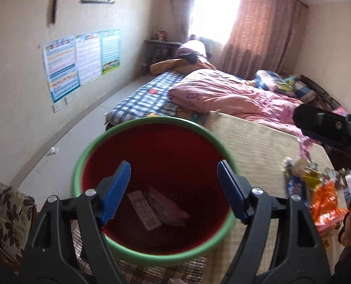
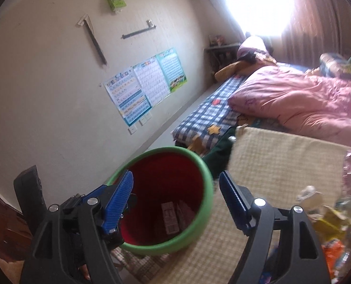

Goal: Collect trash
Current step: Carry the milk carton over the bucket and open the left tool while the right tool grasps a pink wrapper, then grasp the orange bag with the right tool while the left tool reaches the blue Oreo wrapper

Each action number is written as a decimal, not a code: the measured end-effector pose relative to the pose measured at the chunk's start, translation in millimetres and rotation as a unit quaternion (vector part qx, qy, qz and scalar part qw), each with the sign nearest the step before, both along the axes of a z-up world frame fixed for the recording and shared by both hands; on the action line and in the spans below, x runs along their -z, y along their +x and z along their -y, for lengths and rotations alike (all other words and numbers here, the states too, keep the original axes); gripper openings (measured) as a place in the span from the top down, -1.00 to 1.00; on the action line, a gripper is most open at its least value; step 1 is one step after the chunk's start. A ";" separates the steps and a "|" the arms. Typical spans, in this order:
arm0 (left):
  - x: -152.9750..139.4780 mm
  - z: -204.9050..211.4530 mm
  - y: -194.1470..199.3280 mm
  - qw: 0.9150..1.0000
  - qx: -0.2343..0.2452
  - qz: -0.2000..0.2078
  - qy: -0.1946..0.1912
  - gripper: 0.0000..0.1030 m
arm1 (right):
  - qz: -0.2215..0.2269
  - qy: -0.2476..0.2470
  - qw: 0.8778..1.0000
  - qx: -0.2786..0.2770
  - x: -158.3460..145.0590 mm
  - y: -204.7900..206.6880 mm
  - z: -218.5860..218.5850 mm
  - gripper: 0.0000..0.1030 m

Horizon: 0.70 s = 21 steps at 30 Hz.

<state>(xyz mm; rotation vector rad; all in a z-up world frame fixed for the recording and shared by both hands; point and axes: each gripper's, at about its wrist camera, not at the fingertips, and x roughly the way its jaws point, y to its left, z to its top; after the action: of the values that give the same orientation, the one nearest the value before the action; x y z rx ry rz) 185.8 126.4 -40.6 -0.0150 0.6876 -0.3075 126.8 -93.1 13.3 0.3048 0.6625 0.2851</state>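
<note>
Bedroom walls in cream surround a bed [image 1: 234, 94] with a pink quilt [image 2: 300, 99] and a blue checked sheet [image 1: 142, 99]; bright charts [image 2: 144, 82] are stuck low on the wall. At the foot of the bed lies a pale woven mat [image 1: 253, 146]. On its left end stands a bin [image 1: 81, 165], red inside with a green rim, holding two flat cartons [image 1: 156, 207] at the bottom.

Over the bin's mouth hangs the left gripper [image 1: 174, 191], blue pads spread apart, nothing between them. Just to its right, the right gripper [image 2: 176, 204] is also spread and empty, its left pad over the bin and its right pad over the mat. More trash [image 1: 317, 189], an orange wrapper among it, lies heaped on the mat's right end, well apart from the bin.
</note>
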 end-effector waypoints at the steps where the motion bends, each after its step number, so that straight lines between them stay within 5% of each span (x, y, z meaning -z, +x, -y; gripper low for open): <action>1: -1.1 8.6 -4.9 1.000 0.010 0.000 0.000 -0.43 | 0.003 -0.007 1.000 0.006 0.3 -6.6 6.1 -0.46; 13: 14.4 104.3 -34.7 0.990 0.126 -0.062 -0.025 -0.43 | -0.054 -0.030 0.989 0.135 46.3 -80.7 134.6 -0.54; 21: 53.0 166.9 -27.5 0.979 0.150 -0.140 -0.019 -0.42 | -0.112 -0.008 0.983 0.147 74.9 -117.0 185.5 -0.54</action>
<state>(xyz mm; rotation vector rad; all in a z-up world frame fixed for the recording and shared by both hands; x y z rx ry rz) 158.2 -40.5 -93.6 0.0100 0.9661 -0.6162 9.8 -278.6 -61.6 0.4173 0.8299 -0.0381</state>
